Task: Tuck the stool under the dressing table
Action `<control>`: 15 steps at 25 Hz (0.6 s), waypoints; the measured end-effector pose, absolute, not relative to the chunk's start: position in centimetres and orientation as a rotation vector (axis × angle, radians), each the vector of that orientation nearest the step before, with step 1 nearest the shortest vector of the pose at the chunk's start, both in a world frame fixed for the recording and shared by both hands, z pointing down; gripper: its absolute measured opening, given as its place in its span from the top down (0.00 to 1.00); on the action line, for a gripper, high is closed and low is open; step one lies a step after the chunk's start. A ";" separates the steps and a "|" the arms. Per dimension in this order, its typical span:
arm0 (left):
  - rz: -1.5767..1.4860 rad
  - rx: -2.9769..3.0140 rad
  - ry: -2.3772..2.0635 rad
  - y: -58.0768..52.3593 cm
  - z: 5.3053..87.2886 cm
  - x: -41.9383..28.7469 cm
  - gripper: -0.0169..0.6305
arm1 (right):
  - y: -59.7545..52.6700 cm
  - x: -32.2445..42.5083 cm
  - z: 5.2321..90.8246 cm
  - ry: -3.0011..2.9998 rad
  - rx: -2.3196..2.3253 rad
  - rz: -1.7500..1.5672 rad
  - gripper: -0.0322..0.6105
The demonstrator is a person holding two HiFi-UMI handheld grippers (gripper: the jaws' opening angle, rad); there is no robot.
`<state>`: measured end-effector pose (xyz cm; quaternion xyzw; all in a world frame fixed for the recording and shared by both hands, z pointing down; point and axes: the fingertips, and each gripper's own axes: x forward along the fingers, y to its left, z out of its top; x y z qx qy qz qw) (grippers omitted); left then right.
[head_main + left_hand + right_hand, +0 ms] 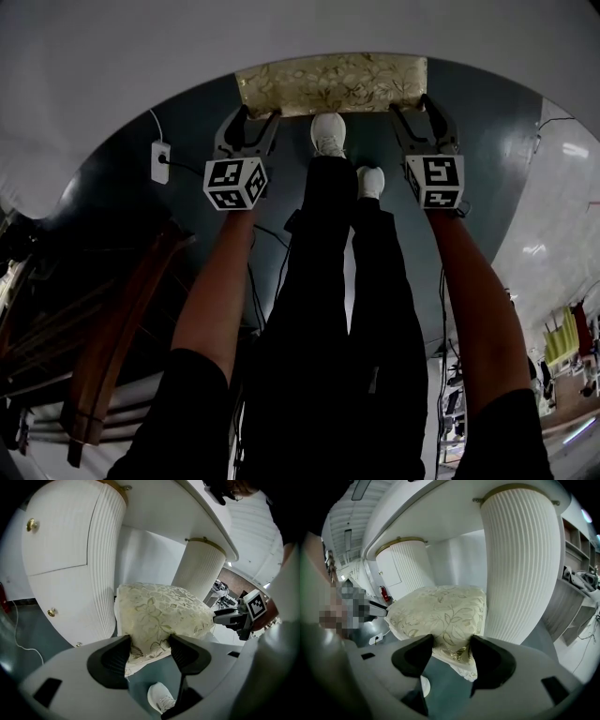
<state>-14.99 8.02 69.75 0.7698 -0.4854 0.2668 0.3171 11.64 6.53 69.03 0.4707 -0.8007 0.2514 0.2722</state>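
The stool (330, 82) has a cream cushion with a gold leaf pattern and sits partly beneath the white dressing table (281, 28) in the head view. My left gripper (255, 120) is shut on the cushion's near left corner; my right gripper (412, 114) is shut on its near right corner. In the left gripper view the stool cushion (159, 613) bulges between the black pads (115, 658), with the table's fluted left pedestal (101, 564) just behind. The right gripper view shows the cushion (440, 613) pinched beside the fluted right pedestal (518, 564).
A person's white shoes (328, 133) stand on the dark teal floor (487, 131) close to the stool. A wall socket with a cable (159, 161) lies at the left. A wooden chair back (112, 347) is at the lower left. Shelves (576, 592) stand right of the table.
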 end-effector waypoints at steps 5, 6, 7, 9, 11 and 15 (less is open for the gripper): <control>0.688 2.033 -1.297 7.7 69.6 -15.1 0.54 | 6.5 11.5 69.0 -2.156 1.279 0.671 0.54; 0.686 2.037 -1.300 7.6 69.4 -15.2 0.54 | 6.5 11.5 68.9 -2.156 1.284 0.672 0.54; 0.682 2.039 -1.305 7.5 69.3 -15.2 0.54 | 6.4 11.5 68.7 -2.158 1.289 0.672 0.54; 0.671 2.043 -1.314 7.3 69.3 -15.0 0.54 | 6.3 11.6 68.4 -2.165 1.303 0.680 0.54; 0.665 2.053 -1.319 7.1 68.9 -15.1 0.54 | 6.5 11.5 68.0 -2.179 1.320 0.689 0.54; 0.664 2.086 -1.323 5.3 68.1 -16.1 0.54 | 5.6 10.6 67.5 -2.176 1.361 0.699 0.54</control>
